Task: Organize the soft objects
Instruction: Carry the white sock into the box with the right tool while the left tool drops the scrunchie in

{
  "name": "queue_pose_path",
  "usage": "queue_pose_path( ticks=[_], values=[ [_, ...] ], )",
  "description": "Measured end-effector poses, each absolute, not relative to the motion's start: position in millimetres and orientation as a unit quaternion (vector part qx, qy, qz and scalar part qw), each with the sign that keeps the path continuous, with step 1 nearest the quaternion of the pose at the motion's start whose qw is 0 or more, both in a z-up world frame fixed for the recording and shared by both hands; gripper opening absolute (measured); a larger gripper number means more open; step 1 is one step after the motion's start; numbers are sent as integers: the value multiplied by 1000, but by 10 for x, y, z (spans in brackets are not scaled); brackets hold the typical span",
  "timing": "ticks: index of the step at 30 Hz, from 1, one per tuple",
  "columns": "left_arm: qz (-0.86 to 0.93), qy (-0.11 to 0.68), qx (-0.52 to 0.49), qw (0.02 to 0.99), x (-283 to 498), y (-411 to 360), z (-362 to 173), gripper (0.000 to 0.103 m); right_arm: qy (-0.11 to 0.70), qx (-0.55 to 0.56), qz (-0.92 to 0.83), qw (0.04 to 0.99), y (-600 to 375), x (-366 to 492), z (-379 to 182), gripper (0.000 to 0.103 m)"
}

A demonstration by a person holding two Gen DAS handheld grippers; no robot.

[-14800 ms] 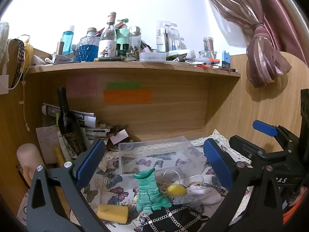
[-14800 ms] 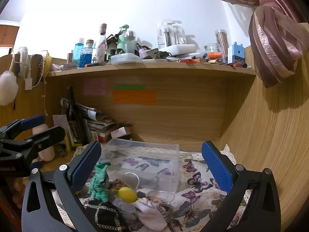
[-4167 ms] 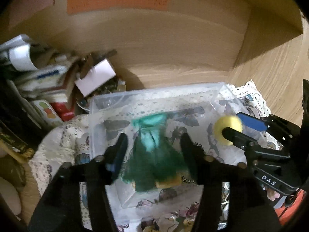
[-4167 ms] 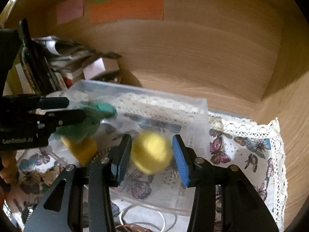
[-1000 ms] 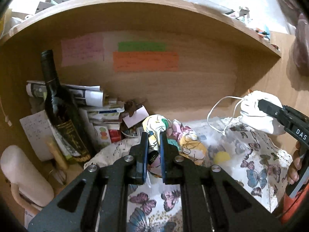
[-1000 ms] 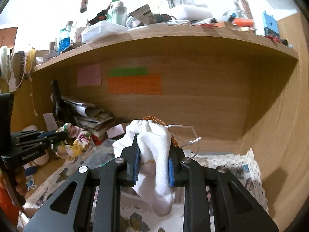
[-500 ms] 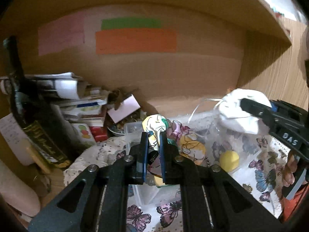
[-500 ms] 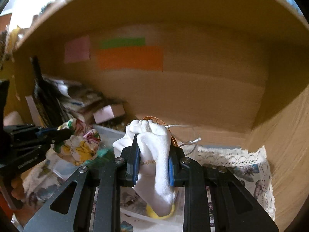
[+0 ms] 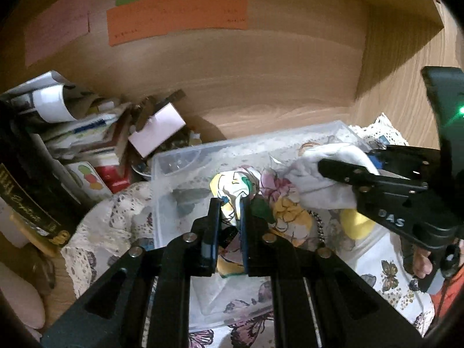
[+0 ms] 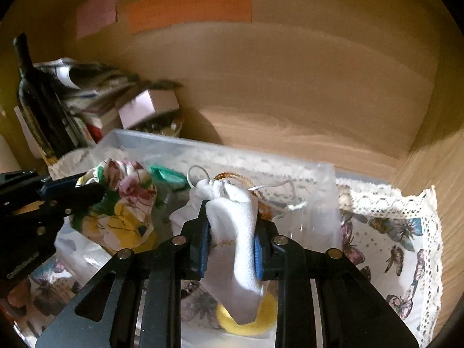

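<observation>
My left gripper (image 9: 229, 203) is shut on a floral cloth (image 9: 278, 200) and holds it over the clear plastic box (image 9: 185, 156). It also shows in the right wrist view (image 10: 72, 191) with the cloth (image 10: 127, 203). My right gripper (image 10: 230, 223) is shut on a white sock (image 10: 235, 232) with a white cord and a brown ring caught in it, held over the box (image 10: 174, 148). The sock shows in the left wrist view (image 9: 322, 182) in the right gripper (image 9: 345, 168). A yellow ball (image 10: 261, 316) and a green knitted toy (image 10: 168, 174) lie in the box.
A dark wine bottle (image 10: 34, 98), stacked papers and a small pink box (image 10: 148, 107) crowd the left back corner. The wooden back wall carries pink, green and orange notes (image 10: 188, 5). A butterfly-print lace cloth (image 10: 400, 243) covers the desk.
Both grippers have tilted down and lowered toward the box, carrying the floral cloth and the white sock with them. Both stay shut on their loads.
</observation>
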State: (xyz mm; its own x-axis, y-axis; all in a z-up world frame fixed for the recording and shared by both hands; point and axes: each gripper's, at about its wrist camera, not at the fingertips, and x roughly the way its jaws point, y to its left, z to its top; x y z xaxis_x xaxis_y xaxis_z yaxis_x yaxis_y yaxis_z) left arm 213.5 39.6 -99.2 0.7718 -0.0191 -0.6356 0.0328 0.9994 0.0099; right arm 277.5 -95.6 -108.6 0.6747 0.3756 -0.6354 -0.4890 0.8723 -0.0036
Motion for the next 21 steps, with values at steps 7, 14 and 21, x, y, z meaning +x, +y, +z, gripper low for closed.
queue_pose_path(
  ticks=[7,14,21],
  values=[
    [-25,359,3,933,2153,383,-1030,47,347,-93,241,902,-923,2768,-1138,40],
    [-18,334,2,942,1998,402,-836,77,297,-88,232,922,-1019,2522,-848,72],
    [-8,294,-9,956,1687,475,-538,101,238,-76,236,939,-1173,2142,-518,85]
  ],
)
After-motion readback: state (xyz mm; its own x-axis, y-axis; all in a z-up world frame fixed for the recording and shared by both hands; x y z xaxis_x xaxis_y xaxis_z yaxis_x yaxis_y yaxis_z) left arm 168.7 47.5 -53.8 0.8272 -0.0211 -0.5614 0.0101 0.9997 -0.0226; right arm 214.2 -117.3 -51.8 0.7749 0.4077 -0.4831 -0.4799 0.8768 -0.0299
